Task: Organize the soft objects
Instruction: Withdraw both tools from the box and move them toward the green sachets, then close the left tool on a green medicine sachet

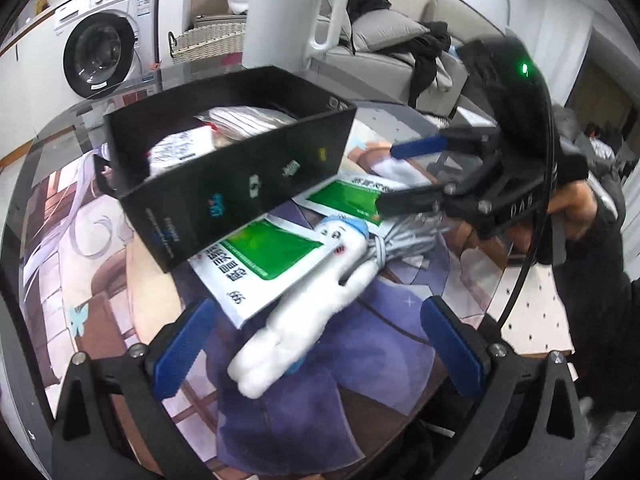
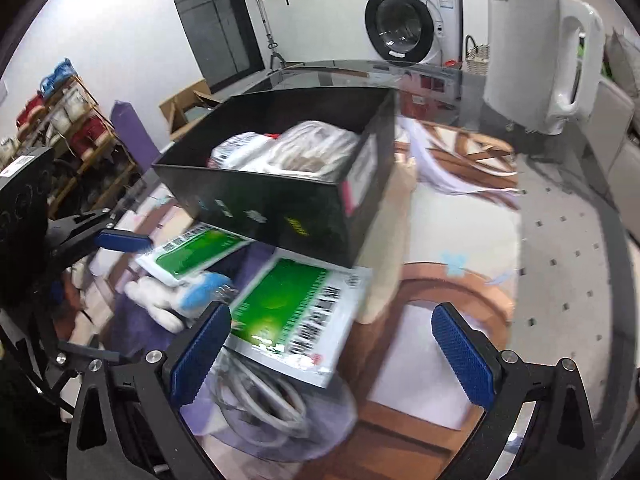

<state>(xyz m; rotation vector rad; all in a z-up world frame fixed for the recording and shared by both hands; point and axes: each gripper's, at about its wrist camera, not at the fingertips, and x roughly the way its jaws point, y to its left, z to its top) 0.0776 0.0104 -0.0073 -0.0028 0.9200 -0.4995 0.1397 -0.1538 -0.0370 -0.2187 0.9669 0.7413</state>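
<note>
A round table (image 1: pixel 528 304) fills both of my views, covered by a printed illustrated mat (image 1: pixel 72 264). At twelve o'clock on it, in my left view, sits a black open box (image 1: pixel 240 176), already holding white packets (image 1: pixel 256 118). Beyond the box stands a white kettle (image 1: pixel 288 20), with a washing machine (image 1: pixel 100 40) at ten o'clock.

Just below the box's near wall lie two green-and-white sachets: one (image 1: pixel 264 260) at the centre, the other (image 1: pixel 344 198) toward two o'clock. A white plush doll (image 1: pixel 304 312) with a blue cap lies diagonally at the centre, touching the nearer sachet's edge. A bundled grey cable (image 1: pixel 404 240) rests beside the doll's head.

My left gripper (image 1: pixel 320 344) is spread wide and holds nothing, its blue pads on either side of the doll's lower end. My right gripper (image 2: pixel 340 352) is also spread wide and empty, hovering over a sachet (image 2: pixel 288 312) and the cable (image 2: pixel 260 400); from my left view it appears at three o'clock.
</note>
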